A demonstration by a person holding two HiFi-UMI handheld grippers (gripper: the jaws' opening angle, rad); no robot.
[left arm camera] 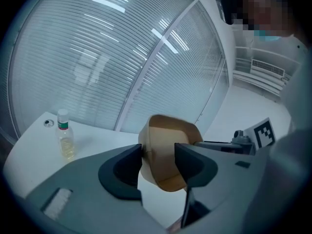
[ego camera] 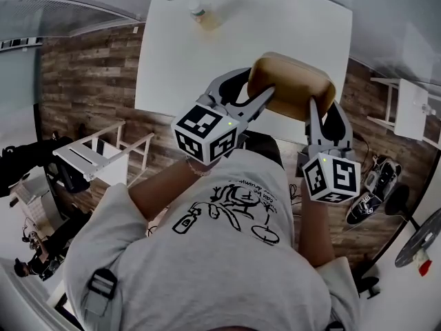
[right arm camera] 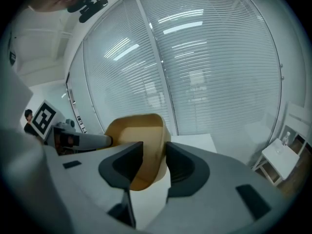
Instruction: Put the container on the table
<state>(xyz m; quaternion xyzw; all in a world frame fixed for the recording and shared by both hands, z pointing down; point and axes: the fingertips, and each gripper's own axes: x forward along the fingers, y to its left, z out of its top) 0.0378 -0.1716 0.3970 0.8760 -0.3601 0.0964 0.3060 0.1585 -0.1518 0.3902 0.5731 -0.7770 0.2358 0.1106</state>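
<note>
A tan, rounded rectangular container hangs in the air over the near edge of the white table, held from both sides. My left gripper is shut on its left rim, and the rim shows between the jaws in the left gripper view as the container tilted on its side. My right gripper is shut on the right rim, with the container between its jaws in the right gripper view.
A small bottle of yellowish liquid stands near the table's far edge; the same bottle shows in the left gripper view. A white stool frame sits on the wooden floor at left, another white table at right, shoes below it.
</note>
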